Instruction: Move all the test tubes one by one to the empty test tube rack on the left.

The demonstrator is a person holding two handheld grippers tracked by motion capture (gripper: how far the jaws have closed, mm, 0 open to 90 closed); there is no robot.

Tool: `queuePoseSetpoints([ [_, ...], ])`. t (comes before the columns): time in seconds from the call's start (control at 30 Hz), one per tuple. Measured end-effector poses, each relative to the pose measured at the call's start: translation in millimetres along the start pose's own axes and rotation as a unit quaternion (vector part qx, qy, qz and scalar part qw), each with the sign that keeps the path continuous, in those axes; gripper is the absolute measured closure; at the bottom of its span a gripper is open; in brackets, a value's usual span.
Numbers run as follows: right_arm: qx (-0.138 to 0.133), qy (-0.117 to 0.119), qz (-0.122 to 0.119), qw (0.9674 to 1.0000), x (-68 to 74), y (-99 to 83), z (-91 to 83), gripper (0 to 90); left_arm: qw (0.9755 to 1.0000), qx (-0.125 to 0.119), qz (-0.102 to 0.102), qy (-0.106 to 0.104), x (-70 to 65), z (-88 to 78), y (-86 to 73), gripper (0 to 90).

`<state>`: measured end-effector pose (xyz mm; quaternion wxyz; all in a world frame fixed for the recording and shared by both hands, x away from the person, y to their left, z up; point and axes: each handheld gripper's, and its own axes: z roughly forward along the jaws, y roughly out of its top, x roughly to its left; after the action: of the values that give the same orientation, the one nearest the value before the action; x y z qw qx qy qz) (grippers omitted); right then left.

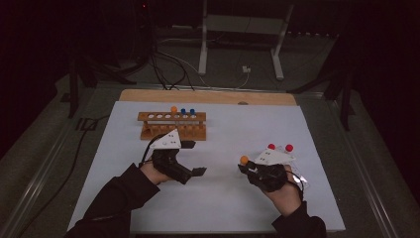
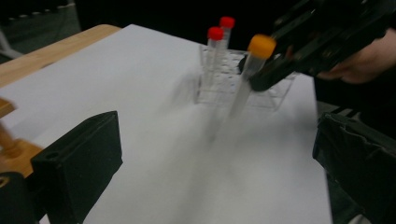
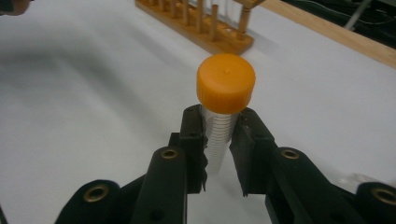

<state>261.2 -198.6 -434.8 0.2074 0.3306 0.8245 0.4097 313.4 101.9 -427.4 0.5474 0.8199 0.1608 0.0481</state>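
My right gripper [image 3: 218, 127] is shut on a clear tube with an orange cap [image 3: 226, 83], gripping it just below the cap and holding it upright above the white mat. In the high view this tube [image 1: 244, 160] sits at the tip of the right gripper [image 1: 248, 168], left of the clear rack. The left gripper view shows the same tube [image 2: 252, 65] off the mat, held by the right gripper [image 2: 266, 77]. My left gripper [image 1: 194, 158] stands open in front of the wooden rack [image 1: 172, 124], with nothing between its jaws.
The wooden rack holds one orange-capped tube [image 1: 174, 109] and two blue-capped tubes [image 1: 187, 112]. A clear plastic rack [image 2: 243, 91] at the right holds two red-capped tubes [image 2: 215, 35]. A white mat [image 1: 218, 198] covers the table, with a wooden strip [image 1: 208, 96] along the far edge.
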Motion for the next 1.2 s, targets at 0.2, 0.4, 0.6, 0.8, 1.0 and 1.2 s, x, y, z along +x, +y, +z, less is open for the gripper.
queuePoseSetpoints([
  [0.2,0.002,0.016,-0.007,0.9998,9.6,3.1,7.3,75.1,0.9999,0.005,0.007,-0.012,-5.2,9.4,7.1,2.5],
  [0.4,0.003,0.028,-0.013,0.9995,16.7,6.1,12.6,75.1,0.9997,0.008,0.018,-0.016,-11.5,21.6,15.3,4.1],
  [0.6,0.004,0.038,-0.016,0.9991,21.3,7.2,15.9,75.1,0.9992,-0.002,0.028,-0.027,-16.9,32.6,20.9,13.8],
  [0.8,0.004,0.042,-0.020,0.9989,23.3,7.1,17.0,75.1,0.9986,0.000,0.039,-0.037,-21.8,44.0,23.5,28.3],
  [1.0,0.005,0.046,-0.017,0.9988,23.9,7.6,16.1,75.1,0.9978,0.016,0.056,-0.032,-26.3,54.6,23.8,46.4],
  [1.2,0.005,0.048,-0.017,0.9987,24.3,8.1,16.3,75.1,0.9973,0.019,0.062,-0.034,-25.7,59.0,22.3,58.4],
])
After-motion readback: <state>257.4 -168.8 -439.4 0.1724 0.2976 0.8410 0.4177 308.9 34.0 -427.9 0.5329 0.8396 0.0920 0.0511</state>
